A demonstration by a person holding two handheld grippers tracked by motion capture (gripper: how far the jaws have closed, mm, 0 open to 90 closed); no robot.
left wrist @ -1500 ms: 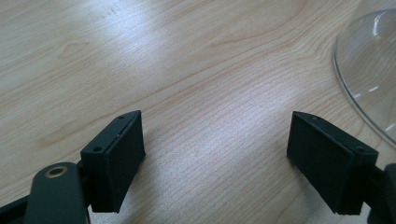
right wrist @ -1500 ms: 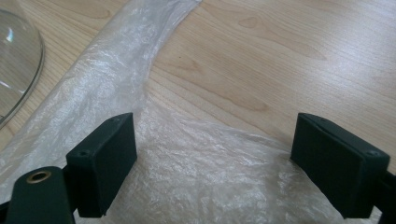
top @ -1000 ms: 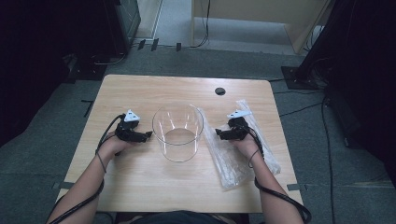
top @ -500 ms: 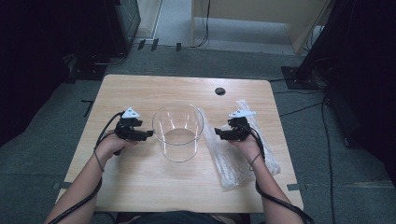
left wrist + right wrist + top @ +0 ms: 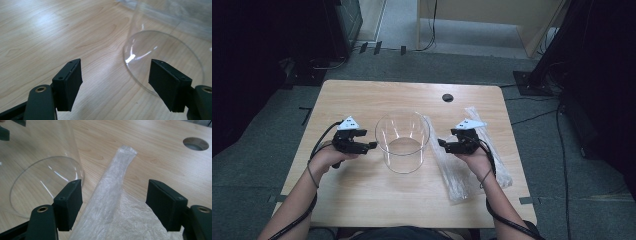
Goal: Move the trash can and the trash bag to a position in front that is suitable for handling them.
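Both tongs gape, gripping nothing, their jaws having just been closing a little: left tongs (image 5: 371,145) and right tongs (image 5: 441,143) flank the clear round plastic tub (image 5: 402,141) mid-worktop (image 5: 362,195). Beyond, the crinkled clear plastic bag (image 5: 457,172) lies flat beside it. Bagging appears unstarted.
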